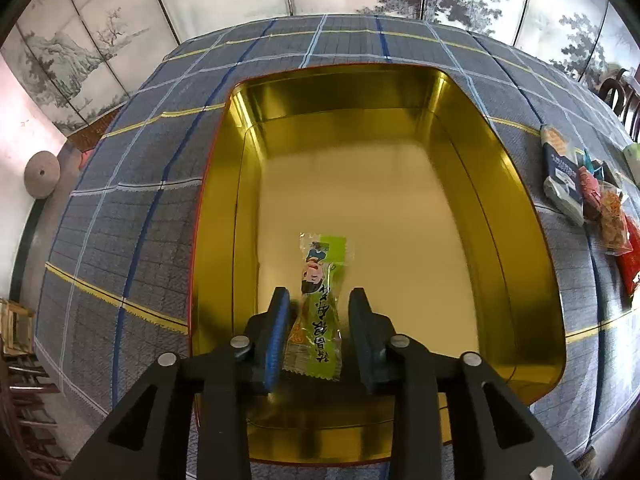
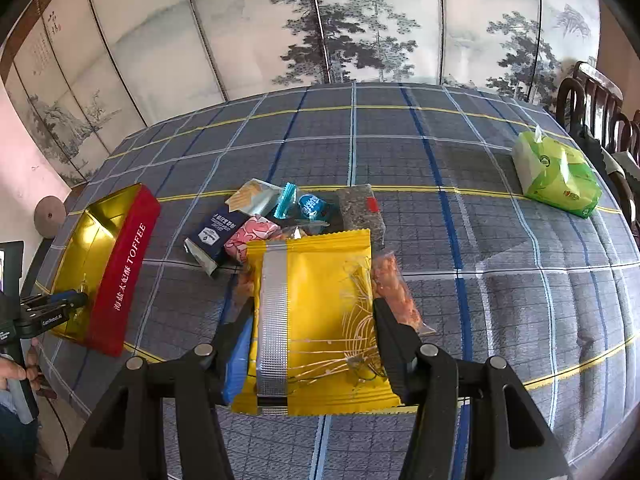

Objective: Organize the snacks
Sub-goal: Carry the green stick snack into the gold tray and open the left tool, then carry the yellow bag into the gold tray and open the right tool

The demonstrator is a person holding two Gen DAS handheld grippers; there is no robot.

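In the left wrist view my left gripper [image 1: 319, 300] is open over the gold inside of the red toffee tin [image 1: 520, 208]. A green snack stick pack [image 1: 318, 312] lies on the tin floor between the fingers, apart from both pads. In the right wrist view my right gripper [image 2: 312, 316] is shut on a yellow snack pouch [image 2: 316, 320], its fingers at both side edges. The pile of loose snacks [image 2: 256, 220] lies just beyond it. The tin [image 2: 128, 264] stands at the left, with the left gripper [image 2: 64, 300] in it.
A green tissue pack [image 2: 556, 176] lies at the far right of the checked tablecloth [image 2: 440, 160]. Dark wooden chairs [image 2: 596, 96] stand beyond the right edge. A painted folding screen [image 2: 320, 20] backs the table. The snack pile also shows in the left wrist view [image 1: 588, 188].
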